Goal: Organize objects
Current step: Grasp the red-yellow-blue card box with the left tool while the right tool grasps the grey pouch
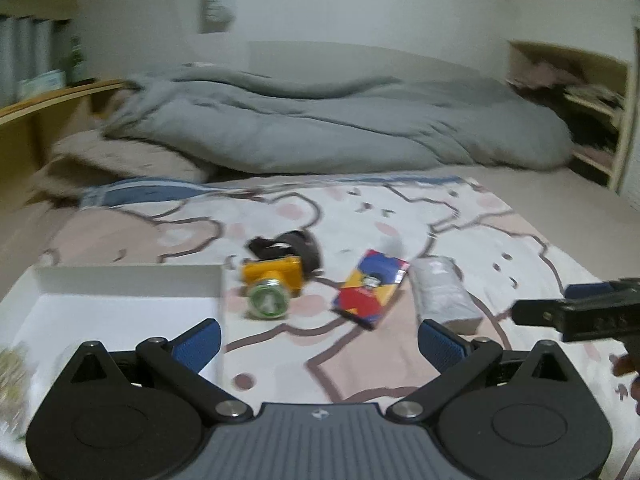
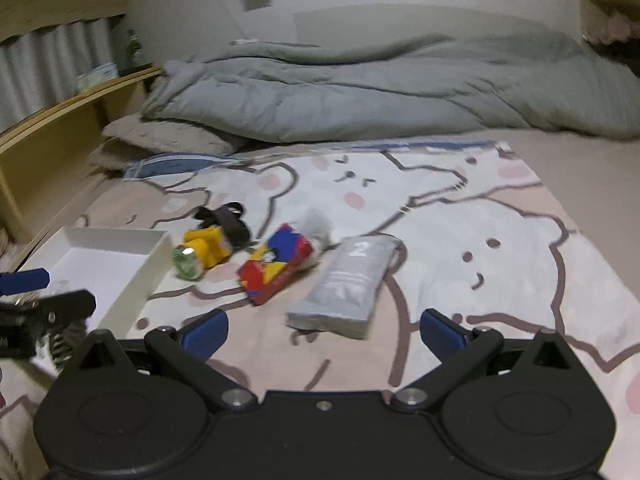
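A white box [image 2: 120, 258] sits at the far left on the bear-print sheet [image 2: 500, 248] of the bed, its open top turned up, presumably so that loose items can be dropped in; something pale and blurred is seen inside its near corner, too unclear to name. Just right of the box a yellow headlamp [image 2: 202, 254] lies on its side with its green-rimmed lens toward the cameras and its black strap [image 2: 226, 220] trailing behind it. Further right of the box a red, blue and yellow packet [image 2: 276, 268] rests flat, and behind it something white and blurred cannot be identified. Right again, well apart from the box, a grey tissue pack [image 2: 348, 284] lies flat and at an angle. All three items are still outside the box, so the sorting is judged to be at an early stage. The left tongs [image 1: 318, 340] are held wide open and empty, low over the sheet at the box's right wall — a stance that seems suited to reaching for the headlamp. The right tongs [image 2: 324, 330] are likewise spread wide with nothing between them, hovering just short of the tissue pack, which is probably their intended pick-up. A grey duvet [image 2: 380, 88] is bunched far behind the box, clear of the work.
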Tool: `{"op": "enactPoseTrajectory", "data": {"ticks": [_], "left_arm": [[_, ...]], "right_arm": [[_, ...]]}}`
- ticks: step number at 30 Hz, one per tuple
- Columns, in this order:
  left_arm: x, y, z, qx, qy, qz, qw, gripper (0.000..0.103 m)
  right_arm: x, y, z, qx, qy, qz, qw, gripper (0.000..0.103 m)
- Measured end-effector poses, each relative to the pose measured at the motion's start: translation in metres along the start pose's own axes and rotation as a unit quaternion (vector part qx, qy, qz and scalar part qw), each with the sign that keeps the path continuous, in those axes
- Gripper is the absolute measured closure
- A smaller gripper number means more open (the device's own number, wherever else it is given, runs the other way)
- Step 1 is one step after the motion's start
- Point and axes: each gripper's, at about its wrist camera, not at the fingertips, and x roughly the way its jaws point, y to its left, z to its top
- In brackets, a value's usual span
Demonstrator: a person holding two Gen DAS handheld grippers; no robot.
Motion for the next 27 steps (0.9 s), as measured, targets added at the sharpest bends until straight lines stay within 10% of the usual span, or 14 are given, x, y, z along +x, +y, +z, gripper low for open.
{"op": "enactPoseTrajectory", "data": {"ticks": [8, 15, 22, 24, 27], "left_arm": [[0.054, -0.007, 0.009, 0.015, 0.02, -0.03, 0.9992, 0.0], [0.097, 0.002, 0.018, 0.011, 0.049, -0.064, 0.9967, 0.016], [0.135, 0.003, 0.023, 0.035, 0.063, -0.072, 0.9948, 0.016], [0.146, 0.004, 0.023, 0.039, 0.071, -0.077, 0.9937, 0.016], [0.162, 0.007, 0.023, 0.027, 0.082, -0.095, 0.9917, 0.016]], "right_arm": [[0.054, -0.029, 0.002, 0.069, 0.04, -0.01, 0.997, 0.001], [0.099, -0.053, -0.004, 0.151, 0.082, 0.027, 0.985, 0.04], [0.117, -0.058, -0.009, 0.189, 0.09, 0.048, 0.977, 0.049], [0.119, -0.06, -0.007, 0.194, 0.089, 0.054, 0.975, 0.074], [0.12, -0.066, -0.006, 0.202, 0.091, 0.071, 0.973, 0.085]]}}
